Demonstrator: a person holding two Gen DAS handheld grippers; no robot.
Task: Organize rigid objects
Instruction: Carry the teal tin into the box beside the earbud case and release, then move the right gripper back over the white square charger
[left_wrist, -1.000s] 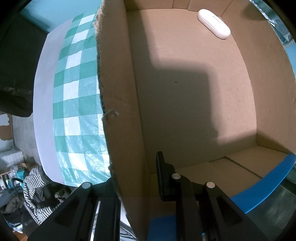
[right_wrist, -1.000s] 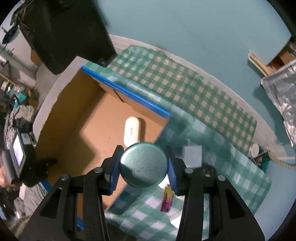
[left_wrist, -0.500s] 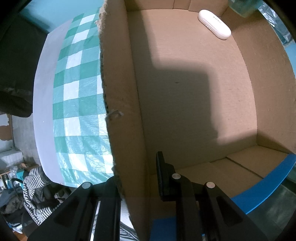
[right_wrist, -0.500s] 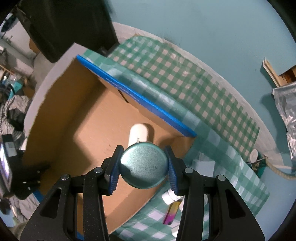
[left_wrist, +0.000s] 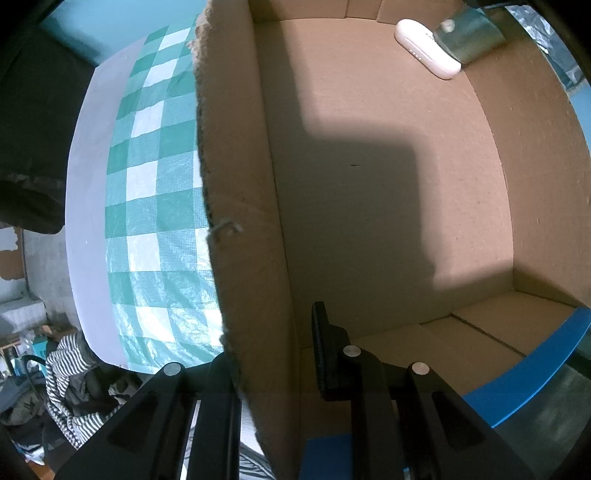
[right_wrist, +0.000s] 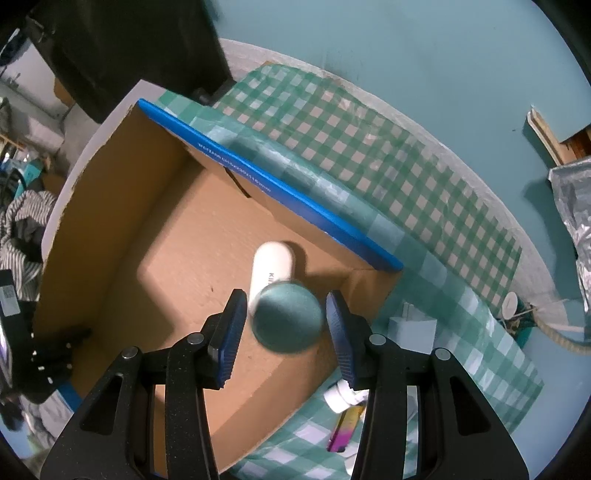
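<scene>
1. Blue pads of our right gripper (right_wrist: 282, 325) have just been opening; they stand clear of the round metal tin (right_wrist: 286, 317) between them.
2. The tin sits just below, beside the white case (right_wrist: 271, 267) in the cardboard box (right_wrist: 110, 229).
3. Our left gripper (left_wrist: 271, 354) clamps the box wall.

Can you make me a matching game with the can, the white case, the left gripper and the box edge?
Things:
1. can
2. white case
3. left gripper
4. box edge

States:
A. blue
B. lying on the box floor
C. clamped on the box wall
D. between the open right gripper pads, no longer pinched

Pairs: 1-D, 2-B, 3-C, 4-A
</scene>
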